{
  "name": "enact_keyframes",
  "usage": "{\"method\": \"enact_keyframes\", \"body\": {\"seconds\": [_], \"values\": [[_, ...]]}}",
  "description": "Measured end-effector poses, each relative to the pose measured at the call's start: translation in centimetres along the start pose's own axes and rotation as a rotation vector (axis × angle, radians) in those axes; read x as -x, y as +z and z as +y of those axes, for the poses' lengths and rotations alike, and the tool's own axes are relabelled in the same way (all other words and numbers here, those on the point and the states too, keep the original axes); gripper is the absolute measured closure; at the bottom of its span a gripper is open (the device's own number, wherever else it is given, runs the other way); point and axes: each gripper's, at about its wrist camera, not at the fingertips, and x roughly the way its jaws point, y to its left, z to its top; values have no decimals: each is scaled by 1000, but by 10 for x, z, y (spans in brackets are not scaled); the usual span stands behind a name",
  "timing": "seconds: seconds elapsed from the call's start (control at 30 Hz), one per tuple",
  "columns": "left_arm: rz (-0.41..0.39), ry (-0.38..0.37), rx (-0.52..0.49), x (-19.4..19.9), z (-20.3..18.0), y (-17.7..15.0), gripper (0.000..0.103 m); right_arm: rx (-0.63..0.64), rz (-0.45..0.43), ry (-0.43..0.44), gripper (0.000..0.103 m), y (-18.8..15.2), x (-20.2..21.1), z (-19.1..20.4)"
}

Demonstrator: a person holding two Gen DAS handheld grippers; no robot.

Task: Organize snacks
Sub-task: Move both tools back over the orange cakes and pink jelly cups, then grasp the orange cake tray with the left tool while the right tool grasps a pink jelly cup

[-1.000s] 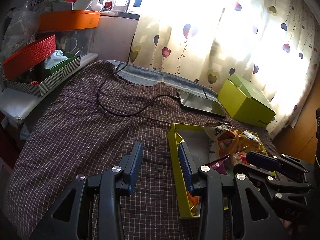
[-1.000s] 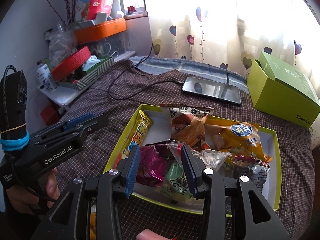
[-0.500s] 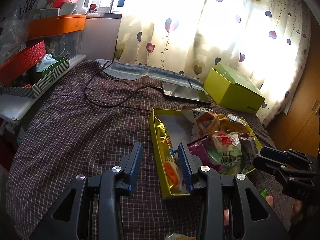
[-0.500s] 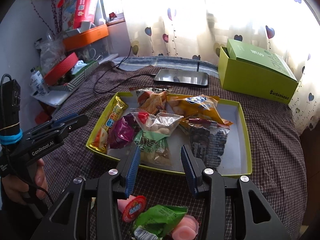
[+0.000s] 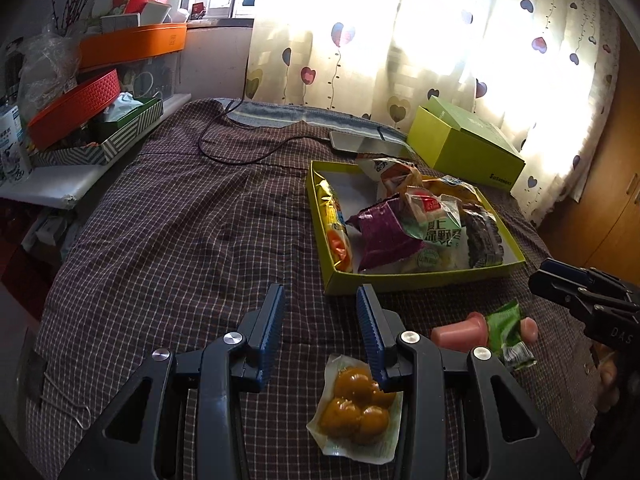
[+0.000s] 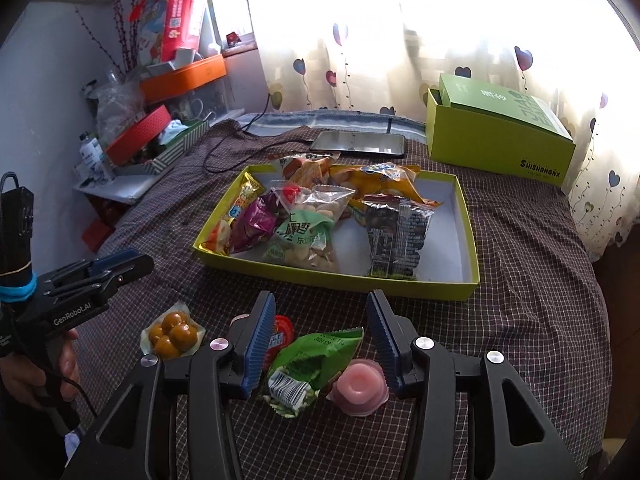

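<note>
A shallow yellow-green tray (image 6: pixel 336 276) (image 5: pixel 416 280) on the checked bedspread holds several snack bags. In front of it lie loose snacks: a clear pack of brown balls (image 5: pixel 356 410) (image 6: pixel 172 334), a green packet (image 6: pixel 316 356) (image 5: pixel 506 328), a pink jelly cup (image 6: pixel 360 386) (image 5: pixel 460 332) and a red-lidded cup (image 6: pixel 280 336). My left gripper (image 5: pixel 320 300) is open and empty, above the pack of balls. My right gripper (image 6: pixel 320 306) is open and empty, above the green packet and the jelly cup.
A green box (image 6: pixel 500 136) stands at the back right. A phone (image 6: pixel 358 144) with a black cable (image 5: pixel 240 152) lies behind the tray. Cluttered orange and striped boxes (image 5: pixel 96 120) fill the shelf at the left.
Both grippers have drawn back from the tray toward the near edge of the bed. The loose snacks in front of the tray have come into view.
</note>
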Motion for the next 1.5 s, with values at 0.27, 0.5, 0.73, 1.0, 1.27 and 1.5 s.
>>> {"method": "enact_keyframes", "body": {"seconds": [0.27, 0.5, 0.73, 1.0, 1.27, 1.5], "values": [[11, 7, -24, 22, -7, -22, 59, 13, 3, 6, 55, -20, 17, 6], [30, 2, -45, 26, -14, -34, 57, 0, 1, 12, 55, -31, 22, 3], [49, -13, -63, 26, -21, -40, 53, -23, -2, 10, 55, -38, 26, -3], [84, -24, -95, 16, -29, -45, 53, -38, 5, 12, 54, -40, 23, -7], [103, -27, -114, 8, -32, -48, 51, -44, 15, 27, 54, -39, 17, -9], [116, -24, -118, 2, -30, -48, 51, -49, 27, 25, 54, -40, 11, -11]]}}
